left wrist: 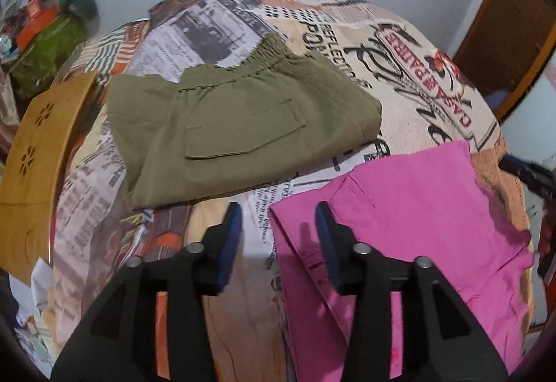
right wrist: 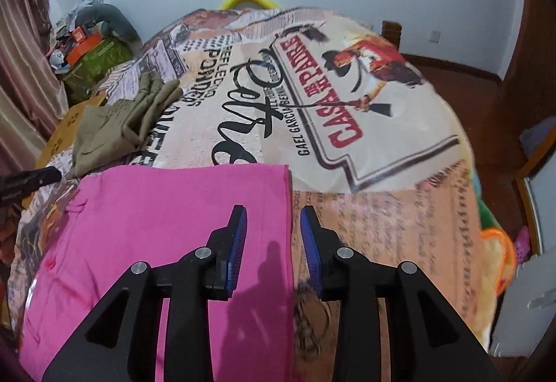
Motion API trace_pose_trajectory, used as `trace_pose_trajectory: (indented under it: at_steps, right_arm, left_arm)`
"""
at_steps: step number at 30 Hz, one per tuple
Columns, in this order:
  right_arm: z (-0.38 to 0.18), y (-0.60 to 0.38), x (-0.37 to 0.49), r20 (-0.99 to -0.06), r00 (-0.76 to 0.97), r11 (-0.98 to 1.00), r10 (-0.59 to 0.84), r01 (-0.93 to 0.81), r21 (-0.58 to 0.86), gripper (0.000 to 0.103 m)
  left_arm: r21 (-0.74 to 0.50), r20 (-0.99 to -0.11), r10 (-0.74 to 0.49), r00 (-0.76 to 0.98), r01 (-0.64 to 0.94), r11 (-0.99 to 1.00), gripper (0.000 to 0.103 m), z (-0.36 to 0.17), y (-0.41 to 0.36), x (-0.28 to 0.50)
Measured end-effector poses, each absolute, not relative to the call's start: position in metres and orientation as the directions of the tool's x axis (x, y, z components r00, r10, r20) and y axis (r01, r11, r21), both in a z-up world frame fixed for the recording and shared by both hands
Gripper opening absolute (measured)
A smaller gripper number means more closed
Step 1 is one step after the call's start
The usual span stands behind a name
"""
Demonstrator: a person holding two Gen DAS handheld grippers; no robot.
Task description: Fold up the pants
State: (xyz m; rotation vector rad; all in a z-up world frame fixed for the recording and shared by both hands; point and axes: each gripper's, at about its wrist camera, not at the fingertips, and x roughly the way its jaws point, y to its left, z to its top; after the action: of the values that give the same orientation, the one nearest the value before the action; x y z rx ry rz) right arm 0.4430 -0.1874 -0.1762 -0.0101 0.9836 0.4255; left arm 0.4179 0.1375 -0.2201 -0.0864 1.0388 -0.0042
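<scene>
Folded pink pants [left wrist: 410,208] lie flat on the printed bedspread [left wrist: 399,97]; they also show in the right wrist view [right wrist: 166,225]. Folded olive-green pants [left wrist: 236,124] lie beyond them to the left, also visible in the right wrist view [right wrist: 114,124]. My left gripper [left wrist: 278,218] is open and empty, hovering over the pink pants' left edge. My right gripper [right wrist: 272,222] is open and empty, straddling the pink pants' right edge from above. The left gripper's tip shows in the right wrist view [right wrist: 31,178].
A brown cardboard box [left wrist: 31,166] sits at the bed's left side. A cluttered pile with a green bag [right wrist: 93,62] stands far left by the curtain. A wooden headboard post [right wrist: 391,31] and dark floor lie right. Colourful items [right wrist: 497,243] lie beside the bed.
</scene>
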Motion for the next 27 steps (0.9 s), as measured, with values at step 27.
trace_pose_trajectory:
  at_steps: [27]
  right_arm:
    - [-0.227,-0.158,0.495,-0.803,0.447,0.865,0.394,-0.475,0.161,0.030]
  left_arm:
    - [-0.090,-0.892,-0.107,0.440,0.059,0.994,0.037,-0.275,0.123,0.445]
